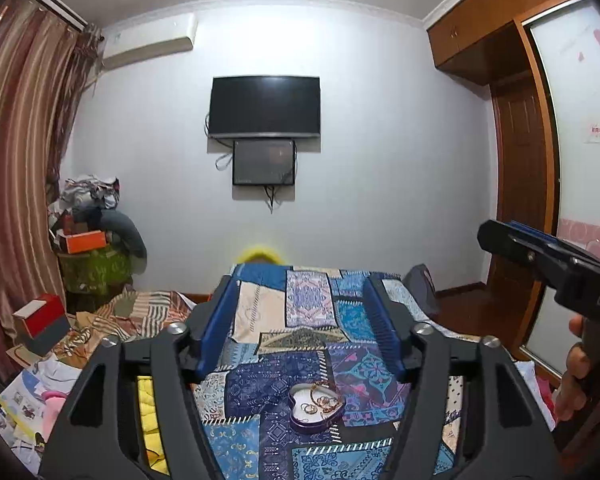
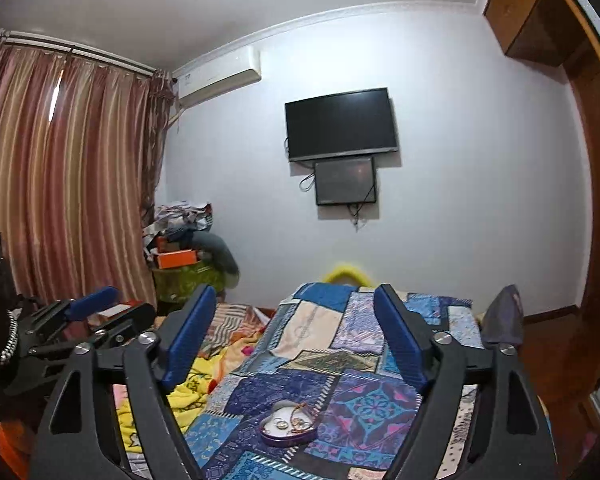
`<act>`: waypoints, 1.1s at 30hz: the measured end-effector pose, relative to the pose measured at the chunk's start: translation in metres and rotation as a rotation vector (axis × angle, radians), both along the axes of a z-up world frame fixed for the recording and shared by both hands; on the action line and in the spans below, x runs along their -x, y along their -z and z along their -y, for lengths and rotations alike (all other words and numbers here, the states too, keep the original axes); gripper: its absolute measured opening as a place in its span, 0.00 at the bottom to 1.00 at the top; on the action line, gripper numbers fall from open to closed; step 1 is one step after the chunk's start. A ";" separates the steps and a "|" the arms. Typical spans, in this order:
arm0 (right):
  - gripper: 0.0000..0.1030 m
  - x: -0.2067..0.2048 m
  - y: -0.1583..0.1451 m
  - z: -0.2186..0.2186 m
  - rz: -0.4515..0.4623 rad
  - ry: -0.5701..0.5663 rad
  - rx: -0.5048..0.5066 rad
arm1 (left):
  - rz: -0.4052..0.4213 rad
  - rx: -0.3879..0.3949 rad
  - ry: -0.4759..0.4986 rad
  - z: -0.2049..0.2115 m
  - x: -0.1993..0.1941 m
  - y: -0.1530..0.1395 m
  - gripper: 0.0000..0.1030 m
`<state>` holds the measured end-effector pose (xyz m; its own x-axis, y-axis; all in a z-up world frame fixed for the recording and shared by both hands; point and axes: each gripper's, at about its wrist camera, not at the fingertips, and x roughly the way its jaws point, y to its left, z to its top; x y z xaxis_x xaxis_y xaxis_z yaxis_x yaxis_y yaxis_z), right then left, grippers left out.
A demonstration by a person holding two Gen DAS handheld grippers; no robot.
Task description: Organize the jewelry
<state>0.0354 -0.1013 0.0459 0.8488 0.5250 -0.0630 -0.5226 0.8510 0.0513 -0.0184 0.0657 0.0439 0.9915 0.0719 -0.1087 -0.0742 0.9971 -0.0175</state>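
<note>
A small heart-shaped tin (image 1: 315, 407) with a purple rim and white inside lies on the blue patchwork cloth (image 1: 260, 384). Gold rings and a thin gold chain (image 1: 323, 399) lie in it. The tin also shows in the right wrist view (image 2: 289, 426). My left gripper (image 1: 300, 300) is open and empty, held above and behind the tin. My right gripper (image 2: 294, 312) is open and empty, also above the tin. The right gripper shows at the right edge of the left wrist view (image 1: 548, 256). The left gripper shows at the left of the right wrist view (image 2: 88, 316).
The patchwork cloth covers a bed (image 2: 340, 360) that runs toward a white wall with a television (image 1: 265, 106). A yellow blanket (image 2: 188, 388) lies to the left. Boxes and clothes (image 1: 88, 232) pile up by the striped curtain (image 1: 16, 160). A wooden wardrobe (image 1: 516, 152) stands at the right.
</note>
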 end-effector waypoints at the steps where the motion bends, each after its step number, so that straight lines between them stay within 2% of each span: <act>1: 0.82 0.001 0.000 0.001 0.007 0.011 -0.005 | 0.007 0.001 -0.004 0.001 0.003 0.000 0.69; 3: 0.84 0.001 -0.001 0.003 0.005 0.014 -0.016 | 0.018 0.006 -0.016 0.004 0.009 -0.001 0.83; 5: 0.86 -0.003 -0.001 0.004 -0.004 0.013 -0.022 | 0.035 0.010 -0.031 0.005 0.015 -0.002 0.90; 12: 0.86 0.004 0.003 0.005 -0.010 0.012 -0.027 | 0.049 0.011 -0.050 0.006 0.026 -0.004 0.95; 23: 0.86 0.014 0.004 0.006 0.006 0.011 -0.005 | 0.049 0.007 -0.049 0.005 0.031 -0.004 0.96; 33: 0.86 0.011 0.003 0.008 -0.017 0.012 -0.001 | 0.038 0.005 -0.040 0.010 0.027 -0.003 0.98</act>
<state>0.0244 -0.1097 0.0425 0.8539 0.5147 -0.0764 -0.5113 0.8572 0.0610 -0.0457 0.0561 0.0465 0.9912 0.1115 -0.0718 -0.1136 0.9932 -0.0263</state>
